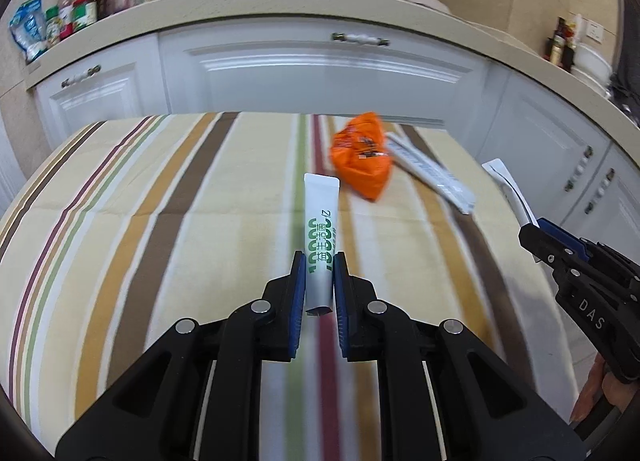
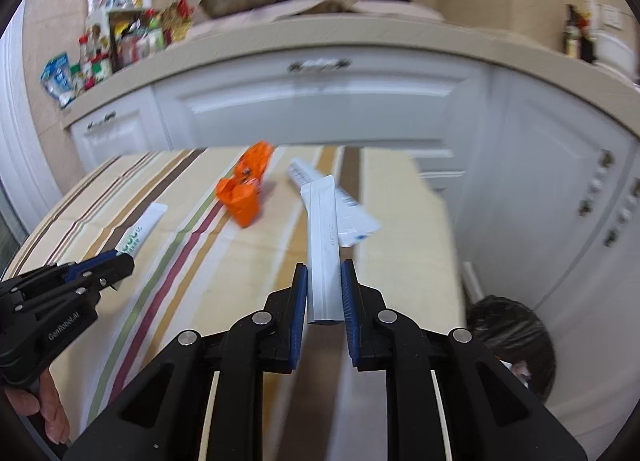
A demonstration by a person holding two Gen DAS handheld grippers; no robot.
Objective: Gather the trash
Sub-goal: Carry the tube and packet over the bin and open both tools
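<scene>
Each gripper pinches a sachet — left gripper [image 1: 319,261] the green-printed sachet [image 1: 320,237], right gripper [image 2: 325,273] the white sachet [image 2: 325,245] — above the striped table [image 1: 160,197], while an orange wrapper [image 1: 362,157] and flat packet [image 1: 432,173] lie near its far edge and a black-lined bin [image 2: 516,337] sits off its right edge.

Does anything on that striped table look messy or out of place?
Yes. A crumpled orange wrapper and a flat white packet lie loose on the striped tablecloth. Each pair of tongs already grips a sachet: the left tongs a green-printed one, the right tongs a plain white one.
</scene>
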